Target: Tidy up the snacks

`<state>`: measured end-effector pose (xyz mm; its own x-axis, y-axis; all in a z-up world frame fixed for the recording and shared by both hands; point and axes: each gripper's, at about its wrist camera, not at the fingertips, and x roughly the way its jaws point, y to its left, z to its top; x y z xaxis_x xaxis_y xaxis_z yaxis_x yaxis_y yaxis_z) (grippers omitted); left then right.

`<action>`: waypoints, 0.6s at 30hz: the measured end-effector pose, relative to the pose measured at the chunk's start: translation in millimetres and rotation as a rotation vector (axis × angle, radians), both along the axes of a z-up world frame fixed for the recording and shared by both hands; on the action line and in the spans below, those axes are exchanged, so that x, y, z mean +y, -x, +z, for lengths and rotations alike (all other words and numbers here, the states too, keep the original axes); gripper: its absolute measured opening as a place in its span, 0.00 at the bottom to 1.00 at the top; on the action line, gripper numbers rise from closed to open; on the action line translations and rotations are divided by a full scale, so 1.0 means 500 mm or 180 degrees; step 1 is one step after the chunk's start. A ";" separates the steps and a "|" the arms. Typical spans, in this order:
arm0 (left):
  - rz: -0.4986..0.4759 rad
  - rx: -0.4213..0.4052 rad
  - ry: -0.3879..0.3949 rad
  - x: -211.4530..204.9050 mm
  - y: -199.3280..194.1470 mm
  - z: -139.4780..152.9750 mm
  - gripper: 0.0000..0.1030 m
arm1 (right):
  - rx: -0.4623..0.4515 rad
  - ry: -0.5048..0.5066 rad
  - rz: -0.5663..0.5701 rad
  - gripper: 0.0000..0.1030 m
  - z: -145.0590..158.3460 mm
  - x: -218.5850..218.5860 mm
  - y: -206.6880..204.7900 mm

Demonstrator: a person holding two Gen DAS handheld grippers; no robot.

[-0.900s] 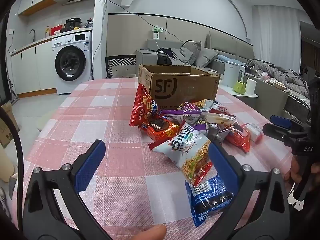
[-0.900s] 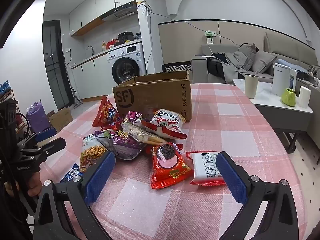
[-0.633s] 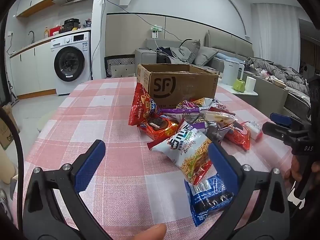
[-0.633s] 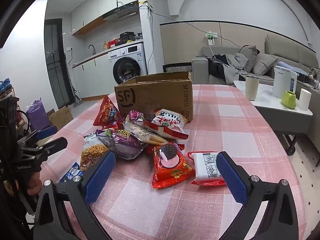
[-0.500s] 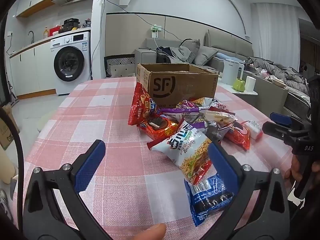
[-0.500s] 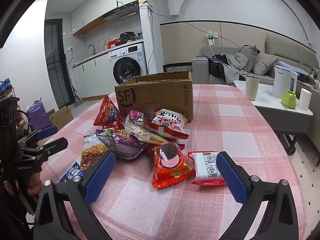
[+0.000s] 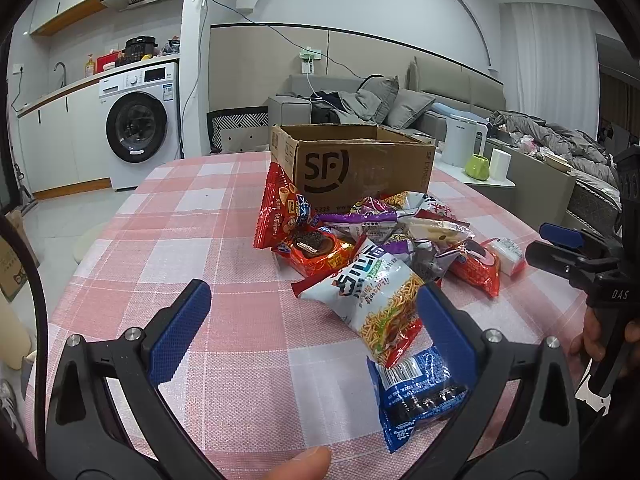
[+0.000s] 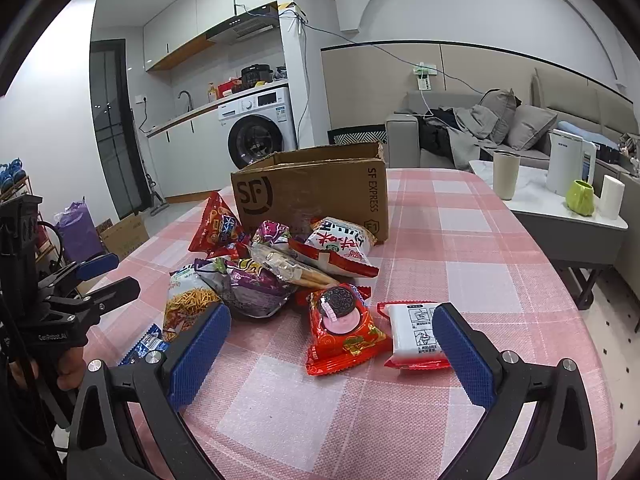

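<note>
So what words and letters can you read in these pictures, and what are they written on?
"SF" on the cardboard box front.
"SF EXPRESS" on the box's side.
"5338" low on the box's front.
"DAS" on the right gripper.
Snack packets' print: too small or blurred to read.

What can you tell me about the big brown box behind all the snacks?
The cardboard box is brown, creased, and printed with a black SF logo and "SF EXPRESS". Its top is open; the inside is hidden. It stands upright on the pink checked tablecloth, behind the snack pile. A red cone-snack bag leans against its front.
</note>
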<state>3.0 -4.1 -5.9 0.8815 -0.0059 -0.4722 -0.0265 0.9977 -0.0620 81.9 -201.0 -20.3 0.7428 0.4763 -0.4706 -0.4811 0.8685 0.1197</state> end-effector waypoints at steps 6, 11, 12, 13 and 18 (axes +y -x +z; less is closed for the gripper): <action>-0.0005 0.0003 -0.0004 0.000 0.001 0.000 0.99 | 0.0004 -0.0002 0.0000 1.00 -0.001 0.001 0.000; -0.0017 0.0016 -0.0002 0.000 -0.001 -0.001 0.99 | 0.0010 -0.0006 -0.0003 1.00 -0.002 0.001 0.002; -0.0020 0.0017 0.0000 0.001 -0.001 -0.001 1.00 | 0.0013 -0.0003 -0.0007 1.00 -0.003 0.002 0.002; -0.0020 0.0018 0.0001 0.002 -0.002 -0.001 0.99 | 0.0021 -0.0005 0.0000 1.00 -0.004 0.002 0.000; -0.0021 0.0018 -0.0013 0.000 0.000 0.000 0.99 | 0.0020 -0.0004 -0.0001 1.00 -0.004 0.002 -0.001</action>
<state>2.9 -4.0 -6.0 0.8788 -0.0099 -0.4772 -0.0201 0.9981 -0.0578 82.4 -200.3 -22.5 0.7399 0.4768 -0.4745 -0.4802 0.8684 0.1239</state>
